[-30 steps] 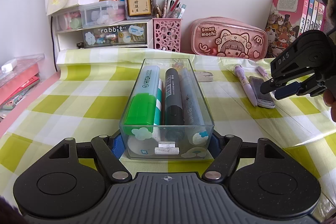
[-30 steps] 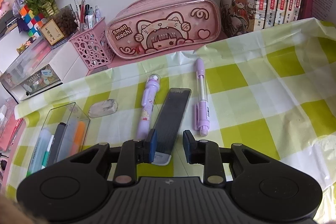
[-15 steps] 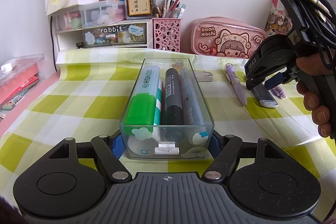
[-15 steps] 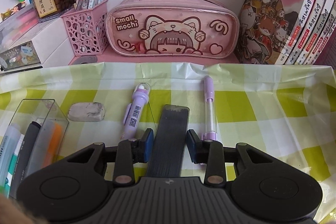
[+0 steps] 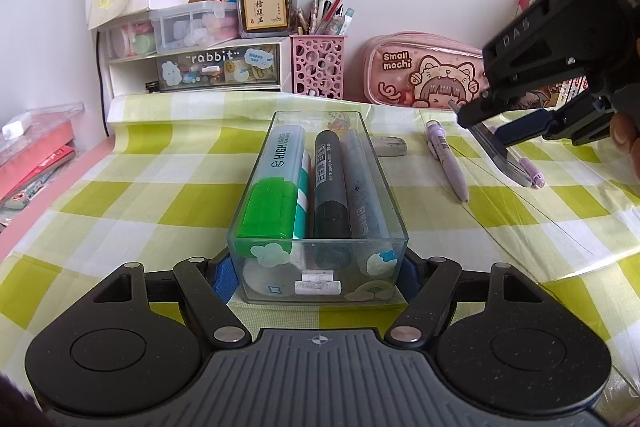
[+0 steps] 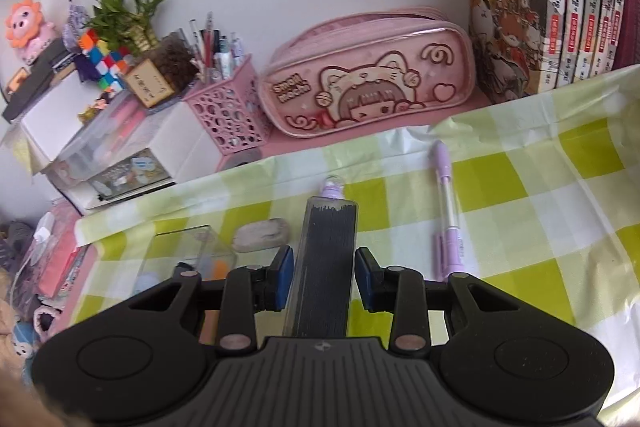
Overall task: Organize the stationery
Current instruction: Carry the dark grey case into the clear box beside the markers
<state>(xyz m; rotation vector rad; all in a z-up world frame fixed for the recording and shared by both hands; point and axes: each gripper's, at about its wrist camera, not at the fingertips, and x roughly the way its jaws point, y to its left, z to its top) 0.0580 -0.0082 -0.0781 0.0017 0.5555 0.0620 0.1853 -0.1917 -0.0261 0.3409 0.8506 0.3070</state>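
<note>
green-checked tablecloth (image 5: pixel 160 195). left gripper (image 5: pixel 318 277) clamps the clear tray (image 5: pixel 318 227) at lower centre. right gripper (image 6: pixel 324 277) holds the dark lead case (image 6: pixel 326 259), its long axis along the fingers; tray lies lower left. only the left view shows the case tilted clear of the cloth.

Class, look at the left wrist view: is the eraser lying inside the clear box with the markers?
No: the eraser lies on the checked cloth just right of the clear box, outside its wall.
</note>
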